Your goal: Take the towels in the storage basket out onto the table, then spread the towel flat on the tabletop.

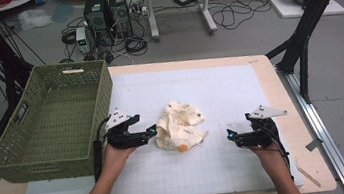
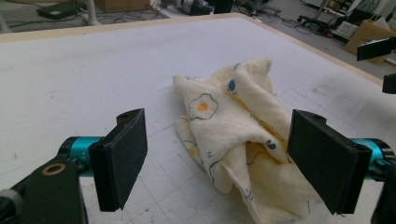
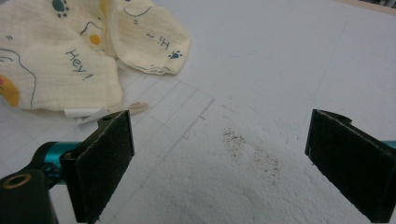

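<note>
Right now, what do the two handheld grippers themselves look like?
Both match. The left gripper and right gripper have black bodies, teal collars behind flat black rectangular pads, a grey three-cornered plate on top and a black cable trailing back. Forearms bare.

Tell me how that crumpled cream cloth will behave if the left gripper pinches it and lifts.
The cloth lies in soft loose folds, so it will probably droop and unfold rather than hold shape. It looks thin and light, so the open left gripper may catch only one layer. Pushed, it would likely bunch up on the white mat instead of sliding whole.
</note>
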`<action>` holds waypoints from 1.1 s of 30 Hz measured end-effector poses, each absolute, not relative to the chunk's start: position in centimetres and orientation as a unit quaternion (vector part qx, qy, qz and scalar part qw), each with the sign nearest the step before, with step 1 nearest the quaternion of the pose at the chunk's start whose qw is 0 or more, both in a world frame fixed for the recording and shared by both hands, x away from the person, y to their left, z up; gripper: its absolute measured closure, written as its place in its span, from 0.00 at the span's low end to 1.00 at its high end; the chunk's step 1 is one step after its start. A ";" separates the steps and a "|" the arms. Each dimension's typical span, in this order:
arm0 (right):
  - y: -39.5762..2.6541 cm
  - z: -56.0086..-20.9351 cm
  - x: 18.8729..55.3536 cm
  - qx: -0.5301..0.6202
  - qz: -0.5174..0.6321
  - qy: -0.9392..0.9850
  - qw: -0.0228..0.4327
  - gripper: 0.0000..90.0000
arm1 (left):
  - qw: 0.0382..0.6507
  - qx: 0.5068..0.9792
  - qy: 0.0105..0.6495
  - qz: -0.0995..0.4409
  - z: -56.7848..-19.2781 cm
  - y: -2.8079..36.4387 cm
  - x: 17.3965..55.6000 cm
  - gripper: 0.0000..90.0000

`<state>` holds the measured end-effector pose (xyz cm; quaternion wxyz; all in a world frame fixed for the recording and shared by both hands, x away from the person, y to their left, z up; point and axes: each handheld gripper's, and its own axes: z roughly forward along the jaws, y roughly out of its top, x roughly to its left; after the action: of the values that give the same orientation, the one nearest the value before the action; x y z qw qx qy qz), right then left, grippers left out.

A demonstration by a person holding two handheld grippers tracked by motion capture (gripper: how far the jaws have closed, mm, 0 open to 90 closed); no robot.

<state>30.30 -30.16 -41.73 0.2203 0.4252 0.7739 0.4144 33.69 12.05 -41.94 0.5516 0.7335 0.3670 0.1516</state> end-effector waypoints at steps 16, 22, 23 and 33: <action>-30.4 -41.7 30.5 0.431 0.426 0.765 0.219 0.08 | 0.541 0.737 0.378 0.147 -42.1 12.6 33.8 0.23; -30.0 -41.8 30.5 0.427 0.429 0.766 0.216 0.08 | 0.541 0.735 0.381 0.149 -42.2 12.8 33.8 0.23; -29.9 -41.8 30.6 0.427 0.430 0.766 0.215 0.08 | 0.539 0.736 0.381 0.149 -42.2 12.8 33.9 0.23; -27.8 -42.1 31.2 0.397 0.443 0.776 0.209 0.09 | 0.526 0.739 0.392 0.155 -42.3 13.0 33.8 0.25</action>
<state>31.24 -27.81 -42.12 0.2086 0.3972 0.7764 0.4426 33.85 12.99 -42.35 0.5263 0.7385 0.3920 0.1546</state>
